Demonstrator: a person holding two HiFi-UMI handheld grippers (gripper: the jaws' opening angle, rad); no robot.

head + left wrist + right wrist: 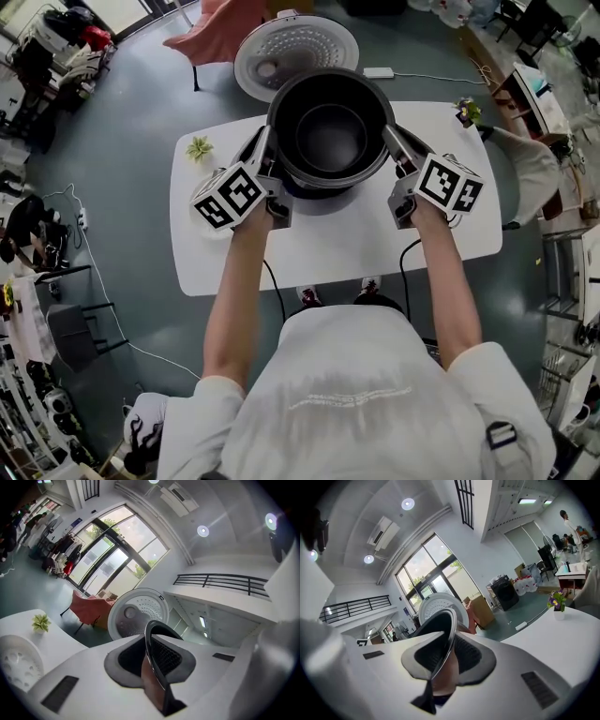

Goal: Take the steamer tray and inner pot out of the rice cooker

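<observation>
The dark inner pot hangs above the rice cooker body, whose white lid stands open behind it. My left gripper is shut on the pot's left rim and my right gripper is shut on its right rim. In the left gripper view the thin pot rim runs between the pads of the left gripper. The right gripper view shows the pot rim pinched by the right gripper. A white steamer tray with holes lies on the table at the left.
The white table carries a small green plant at the left and a small flower pot at the far right. A pink chair and a power strip are on the floor beyond.
</observation>
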